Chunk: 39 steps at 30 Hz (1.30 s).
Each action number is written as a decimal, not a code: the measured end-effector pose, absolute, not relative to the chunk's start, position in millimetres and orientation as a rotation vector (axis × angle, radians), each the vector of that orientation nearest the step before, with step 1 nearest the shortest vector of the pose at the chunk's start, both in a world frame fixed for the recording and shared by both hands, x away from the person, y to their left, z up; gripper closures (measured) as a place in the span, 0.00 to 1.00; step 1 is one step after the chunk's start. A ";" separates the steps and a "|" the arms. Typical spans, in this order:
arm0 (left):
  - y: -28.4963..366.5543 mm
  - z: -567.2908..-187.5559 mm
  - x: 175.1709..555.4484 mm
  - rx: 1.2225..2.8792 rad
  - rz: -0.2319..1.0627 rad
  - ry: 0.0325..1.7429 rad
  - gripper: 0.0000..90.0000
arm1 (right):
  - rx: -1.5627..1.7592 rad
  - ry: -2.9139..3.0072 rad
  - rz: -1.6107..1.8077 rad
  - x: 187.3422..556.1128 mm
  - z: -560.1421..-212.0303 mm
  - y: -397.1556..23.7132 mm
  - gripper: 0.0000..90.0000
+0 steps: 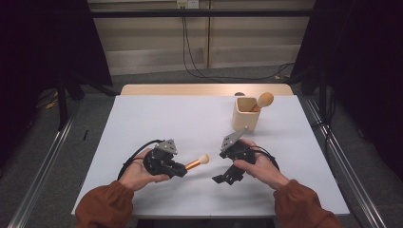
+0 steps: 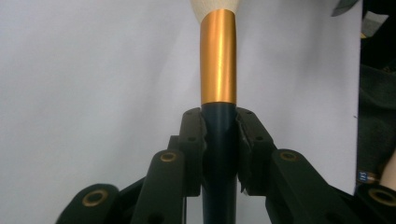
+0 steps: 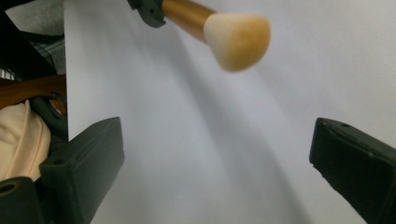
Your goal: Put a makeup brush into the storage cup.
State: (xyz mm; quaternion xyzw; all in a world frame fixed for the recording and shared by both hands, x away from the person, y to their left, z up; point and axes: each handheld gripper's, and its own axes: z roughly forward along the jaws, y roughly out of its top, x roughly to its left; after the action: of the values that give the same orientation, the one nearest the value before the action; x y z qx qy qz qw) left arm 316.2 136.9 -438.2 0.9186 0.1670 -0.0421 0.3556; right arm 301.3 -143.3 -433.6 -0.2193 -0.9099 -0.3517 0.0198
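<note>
Bare table (image 1: 157, 118) around my left tool (image 1: 182, 169), pinching the brush (image 1: 198, 162); right tool (image 1: 224, 175) spread, brush just beyond it

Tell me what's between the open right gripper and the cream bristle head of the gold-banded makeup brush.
Nothing: in the right gripper view, only bare white table separates the right gripper from the brush head.

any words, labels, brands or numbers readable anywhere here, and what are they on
No readable text anywhere.
Makeup brush in the left gripper: gold band and dark handle are plain.
Wooden holder and white table: no marks.
Small tag at the left gripper view's right edge: too small and blurred to read.
Wall outlet: too small to read.
</note>
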 end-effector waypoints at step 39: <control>164.0 -437.4 308.6 1.981 -0.057 0.480 0.83 | -0.901 -2.703 -1.580 264.2 -436.5 -176.7 0.04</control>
State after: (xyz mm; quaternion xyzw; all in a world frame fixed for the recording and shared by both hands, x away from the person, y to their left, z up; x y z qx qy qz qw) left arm 308.6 164.0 -437.4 0.8276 0.2004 -0.0239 0.5238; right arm 264.2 -176.7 -436.5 -0.2761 -0.8282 -0.4841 -0.0584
